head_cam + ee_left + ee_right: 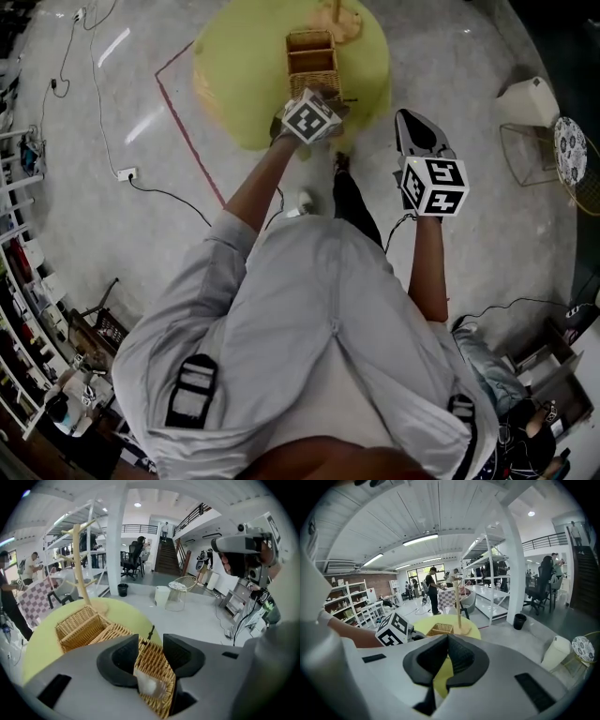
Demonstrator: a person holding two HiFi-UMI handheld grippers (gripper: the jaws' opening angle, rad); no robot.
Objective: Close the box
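Grey polished floor (450,56) lies around a round yellow-green table (225,84), and on this table stands the wicker box (312,61), with two open compartments. At the near end of the box the left gripper (151,645) has its jaws wide apart. The woven lid (157,665) of the box stands between them, tilted, with a white tag (149,686) on its lower part. The pads do not seem to press on the lid. The right gripper (447,641) is to the right of the table, apart from the box, with its jaw tips together and nothing between them. A wooden stand (80,569) rises from the table behind the box. Around the table are white shelves (487,569), a dark staircase (166,557), office chairs and several people
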